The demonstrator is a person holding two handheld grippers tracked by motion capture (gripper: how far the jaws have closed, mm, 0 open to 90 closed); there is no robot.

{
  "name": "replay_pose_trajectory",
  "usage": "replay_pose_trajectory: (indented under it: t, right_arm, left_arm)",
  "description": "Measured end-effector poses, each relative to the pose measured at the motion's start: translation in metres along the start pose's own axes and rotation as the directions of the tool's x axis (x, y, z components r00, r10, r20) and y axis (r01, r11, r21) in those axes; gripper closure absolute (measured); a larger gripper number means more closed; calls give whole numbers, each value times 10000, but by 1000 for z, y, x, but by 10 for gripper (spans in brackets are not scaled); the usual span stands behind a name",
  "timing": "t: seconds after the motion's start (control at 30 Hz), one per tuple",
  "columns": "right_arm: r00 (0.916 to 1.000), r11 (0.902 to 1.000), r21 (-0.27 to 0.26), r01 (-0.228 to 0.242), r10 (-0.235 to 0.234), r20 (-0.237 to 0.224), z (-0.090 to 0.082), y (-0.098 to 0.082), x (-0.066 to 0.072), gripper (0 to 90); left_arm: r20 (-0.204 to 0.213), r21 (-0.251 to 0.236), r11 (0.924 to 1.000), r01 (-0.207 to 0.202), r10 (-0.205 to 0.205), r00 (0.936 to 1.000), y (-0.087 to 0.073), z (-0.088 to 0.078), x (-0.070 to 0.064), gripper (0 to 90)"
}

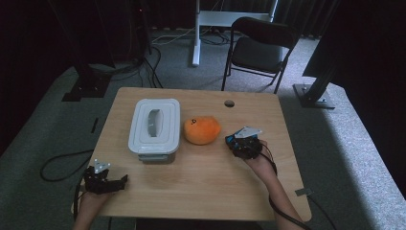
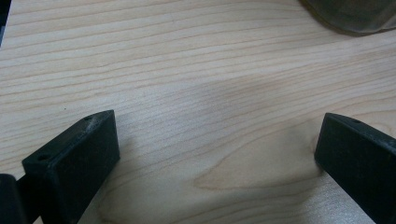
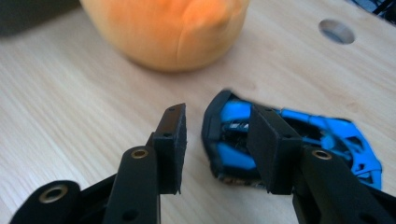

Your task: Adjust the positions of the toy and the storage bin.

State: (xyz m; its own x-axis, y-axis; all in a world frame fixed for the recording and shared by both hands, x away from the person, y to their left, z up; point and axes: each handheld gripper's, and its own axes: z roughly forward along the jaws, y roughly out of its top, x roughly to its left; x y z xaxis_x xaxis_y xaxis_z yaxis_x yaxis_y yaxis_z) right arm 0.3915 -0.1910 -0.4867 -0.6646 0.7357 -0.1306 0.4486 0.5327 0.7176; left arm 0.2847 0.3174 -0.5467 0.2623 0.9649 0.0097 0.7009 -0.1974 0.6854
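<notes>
Right gripper view: parted fingers [image 3: 212,149] hold nothing, blue toy car [image 3: 299,140] just behind them.

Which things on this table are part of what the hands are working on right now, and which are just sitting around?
In the job:
- blue and black toy car, lying by the right gripper, whose fingers stand apart over it
- orange plush, right next to it

Lying about:
- white lidded box
- left gripper, open over bare table
- black chair behind
</notes>
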Motion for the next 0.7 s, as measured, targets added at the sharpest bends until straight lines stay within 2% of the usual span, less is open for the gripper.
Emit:
replay_pose_trajectory:
  t: [0.1,0.17,0.27,0.3,0.4,0.5,0.6,0.7]
  right_arm:
    - [9989,9978,471,473,-471,-51,9,-6,5,584]
    - [9966,9948,641,798,-810,161,13,-10,10,587]
    - [9947,9924,778,955,-981,307,16,-11,11,588]
    - [9880,9869,934,1316,-1383,694,21,-12,15,634]
    - [9771,9829,900,1606,-1712,1261,25,-13,19,773]
    - [9717,9785,1061,1769,-1908,1394,26,-10,23,787]
    - [9714,9753,1111,1908,-2039,1218,27,-6,29,800]
    - [9804,9803,893,1761,-1829,738,26,2,35,812]
  left_arm:
    - [-12,-2,10000,24,-24,10000,0,0,0,3]
    - [-9,-4,10000,27,-27,10000,0,0,0,3]
    - [-10,-12,10000,27,-27,10000,0,0,0,3]
    - [-10,-7,10000,27,-27,10000,0,0,0,3]
    - [-8,-11,10000,27,-27,10000,0,0,0,3]
    - [-8,-10,10000,25,-25,10000,0,0,0,3]
    - [-10,-6,10000,24,-24,10000,0,0,0,3]
    - [-10,-3,10000,24,-24,10000,0,0,0,3]
